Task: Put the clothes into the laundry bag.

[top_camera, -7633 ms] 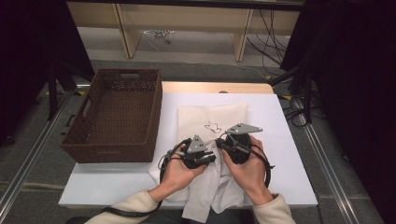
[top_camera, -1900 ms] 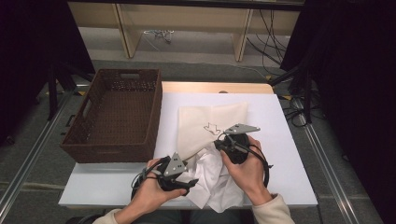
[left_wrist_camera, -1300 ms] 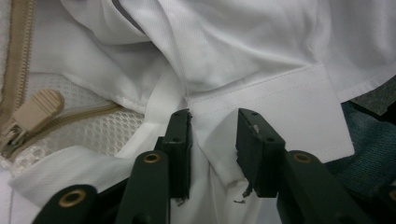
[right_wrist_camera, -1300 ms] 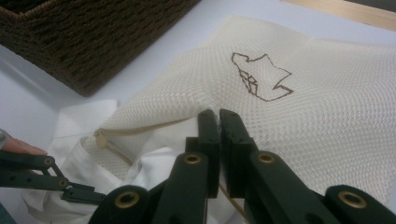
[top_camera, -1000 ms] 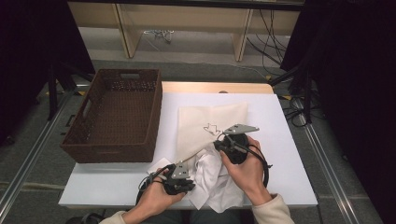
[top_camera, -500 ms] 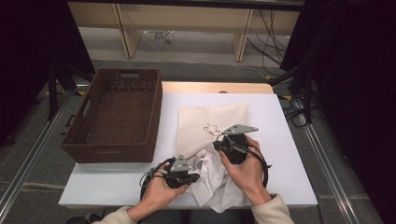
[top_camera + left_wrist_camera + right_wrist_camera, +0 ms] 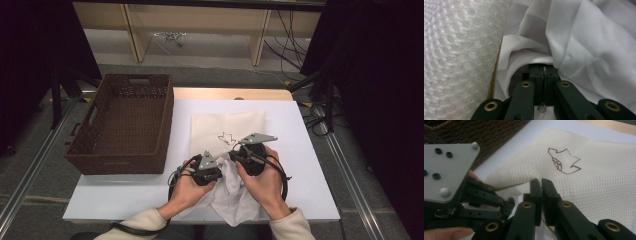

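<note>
A: Where's the limp white cloth garment (image 7: 231,192)?

B: On the white counter (image 7: 115,195), half inside the cream mesh laundry bag (image 7: 225,129). Left tool (image 7: 543,75) is clamped on a fold; right tool (image 7: 541,185) is closed, seemingly pinching the bag's edge.

A: It's light and floppy; grip hems.

Cream mesh bag (image 7: 227,131) lies flat mid-table, brown outline logo up, near edge lifted. White cloth (image 7: 232,197) is crumpled, its far part bunched at the bag's near edge, the rest trailing toward the near table edge.

A dark wicker basket (image 7: 121,125) sits empty on the white table's (image 7: 115,200) left side.
</note>
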`<state>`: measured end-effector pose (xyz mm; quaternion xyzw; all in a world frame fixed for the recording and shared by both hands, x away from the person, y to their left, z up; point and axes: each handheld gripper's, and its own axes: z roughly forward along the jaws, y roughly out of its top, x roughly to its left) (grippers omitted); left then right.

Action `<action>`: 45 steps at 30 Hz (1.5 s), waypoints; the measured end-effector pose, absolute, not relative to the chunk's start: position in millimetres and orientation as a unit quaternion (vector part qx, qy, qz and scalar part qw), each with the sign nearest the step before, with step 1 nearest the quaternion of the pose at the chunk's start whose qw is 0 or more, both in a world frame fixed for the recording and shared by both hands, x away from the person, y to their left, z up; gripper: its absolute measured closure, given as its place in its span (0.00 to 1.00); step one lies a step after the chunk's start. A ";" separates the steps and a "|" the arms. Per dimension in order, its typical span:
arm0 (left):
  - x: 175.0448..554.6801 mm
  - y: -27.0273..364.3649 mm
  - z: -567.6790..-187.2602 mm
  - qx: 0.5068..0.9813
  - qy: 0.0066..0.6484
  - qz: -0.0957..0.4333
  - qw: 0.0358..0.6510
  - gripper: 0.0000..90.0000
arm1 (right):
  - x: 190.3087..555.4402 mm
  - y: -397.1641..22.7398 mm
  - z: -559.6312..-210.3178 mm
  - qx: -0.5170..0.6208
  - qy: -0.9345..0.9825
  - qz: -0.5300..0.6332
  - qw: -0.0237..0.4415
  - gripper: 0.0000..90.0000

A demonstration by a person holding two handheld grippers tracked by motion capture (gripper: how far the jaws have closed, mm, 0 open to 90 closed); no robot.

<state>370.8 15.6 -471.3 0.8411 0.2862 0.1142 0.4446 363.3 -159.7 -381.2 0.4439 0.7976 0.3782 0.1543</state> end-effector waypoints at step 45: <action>337.9 -19.2 -475.8 0.880 0.201 0.120 0.413 0.91 | 363.1 -158.6 -381.6 0.439 0.803 0.370 0.158 0.99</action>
